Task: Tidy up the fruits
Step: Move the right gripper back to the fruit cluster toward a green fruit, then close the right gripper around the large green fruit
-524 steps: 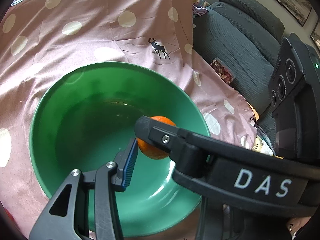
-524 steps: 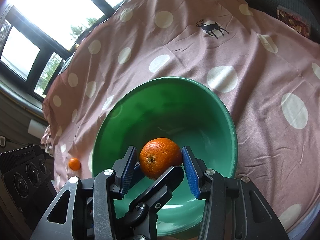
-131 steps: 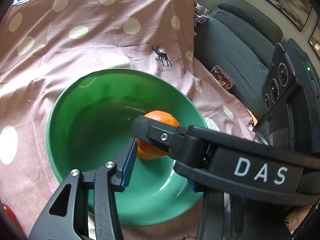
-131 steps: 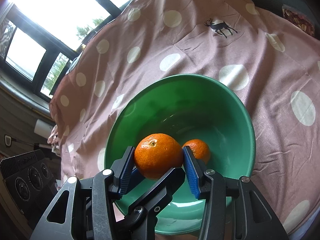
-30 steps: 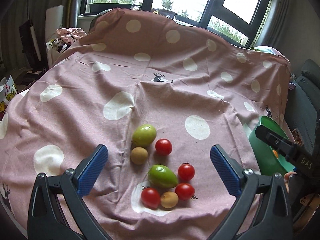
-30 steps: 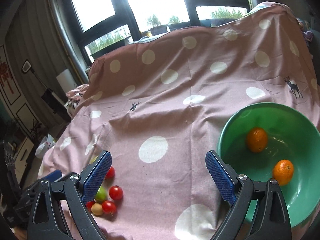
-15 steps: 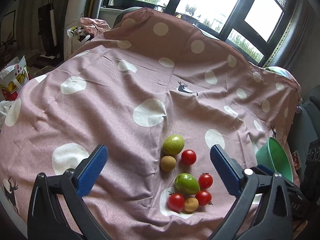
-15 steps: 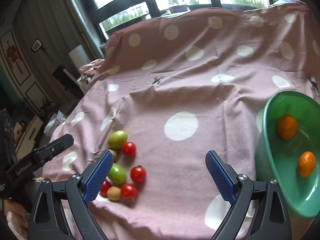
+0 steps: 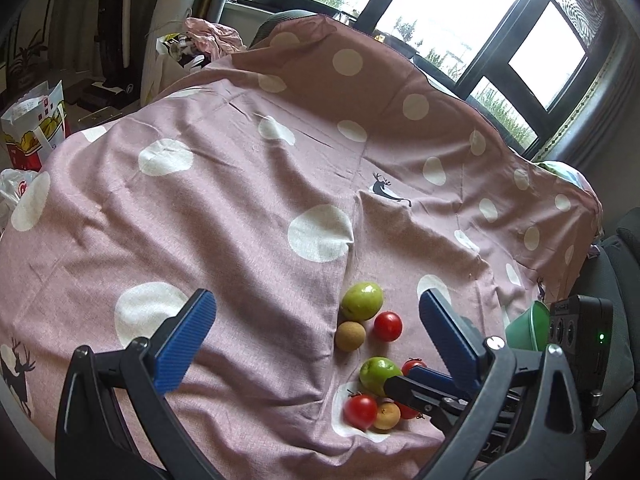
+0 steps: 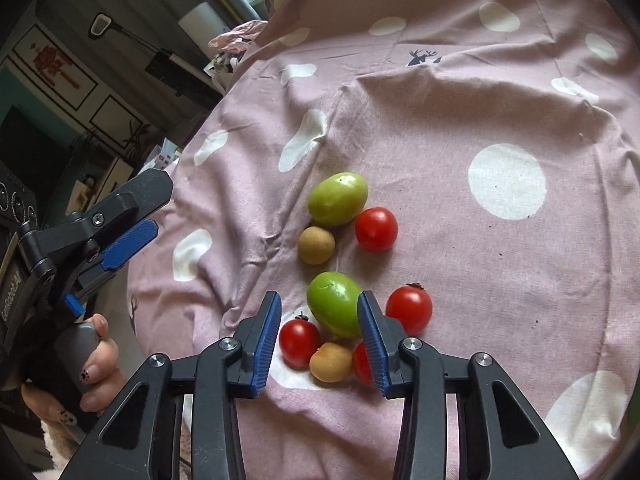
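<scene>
Right tongs [image 10: 318,334] have swung from the green plastic bowl [image 9: 526,326] to straddle, part-open, an oval green fruit [image 10: 334,304] at lower centre; left tongs [image 9: 316,332] gape empty; grasp seems next.

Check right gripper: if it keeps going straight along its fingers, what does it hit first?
Most likely the nearer green fruit, which sits between the open fingers of the right gripper. A red tomato and a brown fruit lie just below; depth is unclear.
</scene>
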Available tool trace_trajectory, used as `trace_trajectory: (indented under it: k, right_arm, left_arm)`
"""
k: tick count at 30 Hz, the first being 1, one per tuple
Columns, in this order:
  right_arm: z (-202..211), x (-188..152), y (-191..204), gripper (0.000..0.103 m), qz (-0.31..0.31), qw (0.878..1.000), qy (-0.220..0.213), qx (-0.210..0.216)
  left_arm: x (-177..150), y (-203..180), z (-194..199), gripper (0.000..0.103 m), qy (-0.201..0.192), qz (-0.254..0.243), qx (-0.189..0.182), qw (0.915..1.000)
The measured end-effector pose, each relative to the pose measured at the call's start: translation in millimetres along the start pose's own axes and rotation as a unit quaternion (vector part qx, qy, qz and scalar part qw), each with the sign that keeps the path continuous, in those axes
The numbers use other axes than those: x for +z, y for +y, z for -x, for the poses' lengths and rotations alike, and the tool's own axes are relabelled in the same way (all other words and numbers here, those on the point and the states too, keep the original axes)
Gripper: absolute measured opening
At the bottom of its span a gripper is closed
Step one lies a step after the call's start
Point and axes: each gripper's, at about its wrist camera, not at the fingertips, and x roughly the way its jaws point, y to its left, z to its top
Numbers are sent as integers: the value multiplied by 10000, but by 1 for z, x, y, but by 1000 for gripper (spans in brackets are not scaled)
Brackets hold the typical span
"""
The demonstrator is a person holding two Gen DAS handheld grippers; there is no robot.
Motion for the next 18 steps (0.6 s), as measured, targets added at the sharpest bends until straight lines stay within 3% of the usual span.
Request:
trace_trajectory:
  k: [18]
  right_arm:
    - [-26,3,5,43,155,9977,304,-594]
  left_arm:
    - [-2,-7,-9,101,181,-162,-72,9997]
